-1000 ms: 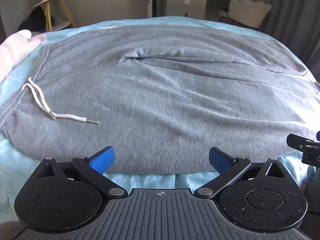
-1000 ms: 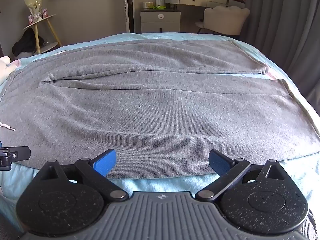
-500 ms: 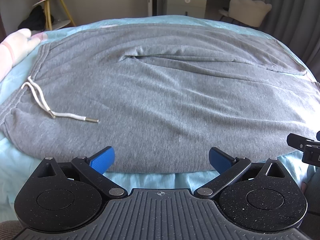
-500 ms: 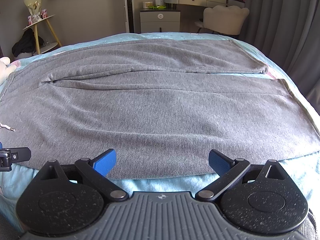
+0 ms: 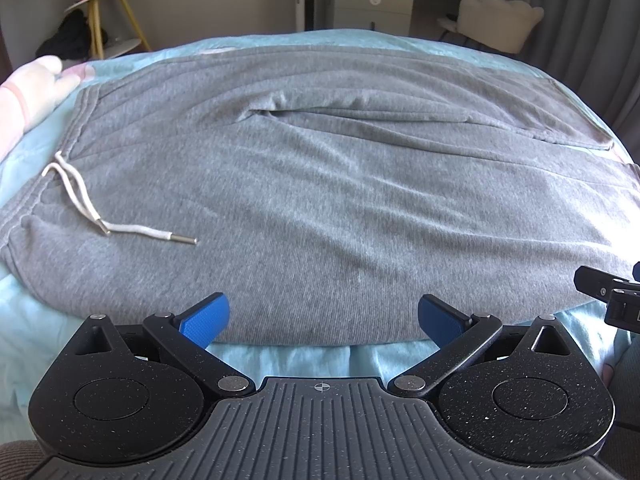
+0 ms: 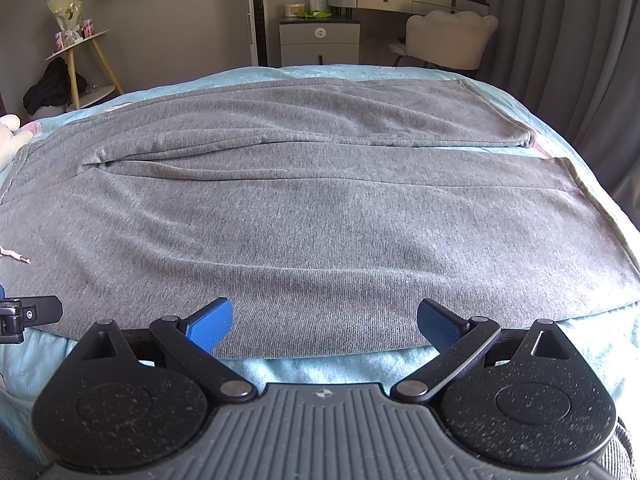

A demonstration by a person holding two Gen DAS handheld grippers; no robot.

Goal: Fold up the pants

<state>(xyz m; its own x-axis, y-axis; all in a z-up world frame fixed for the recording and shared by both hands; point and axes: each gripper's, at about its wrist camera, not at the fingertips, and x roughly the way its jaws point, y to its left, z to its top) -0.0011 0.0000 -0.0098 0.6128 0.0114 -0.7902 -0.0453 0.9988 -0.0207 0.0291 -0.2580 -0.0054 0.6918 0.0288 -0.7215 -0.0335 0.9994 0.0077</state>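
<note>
Across the middle of both views we see the grey pants (image 5: pixel 340 184) spread flat on a bed covered by a pale turquoise sheet (image 5: pixel 304 356). Their fabric is a soft, finely ribbed knit, with shallow wrinkles running lengthwise. On the left of the left wrist view the gathered waistband (image 5: pixel 78 120) curves down the frame edge, and a white woven drawstring (image 5: pixel 92 208) with metal tips lies loose on the cloth just beside it. Both legs stretch toward the right; a long fold line separates them, and their hems end near the right side of the right wrist view (image 6: pixel 560 160).

At the bottom of the left wrist view our left gripper (image 5: pixel 323 316) holds its jaws wide apart, the blue textured pads (image 5: pixel 206 314) just over the near edge of the pants, clamping nothing. Our right gripper (image 6: pixel 325 318) at the bottom of its own view is likewise spread wide, its blue pads (image 6: pixel 212 320) at the same near edge with nothing between them. Each black, speckled body has ribbed grey plastic below.

A pale pink pillow (image 5: pixel 28 92) sits at the upper left. Behind the bed stand a round wooden-legged side table (image 6: pixel 80 52), a grey cabinet (image 6: pixel 320 40) and a cream scalloped chair (image 6: pixel 448 38) before grey curtains (image 6: pixel 560 32).
</note>
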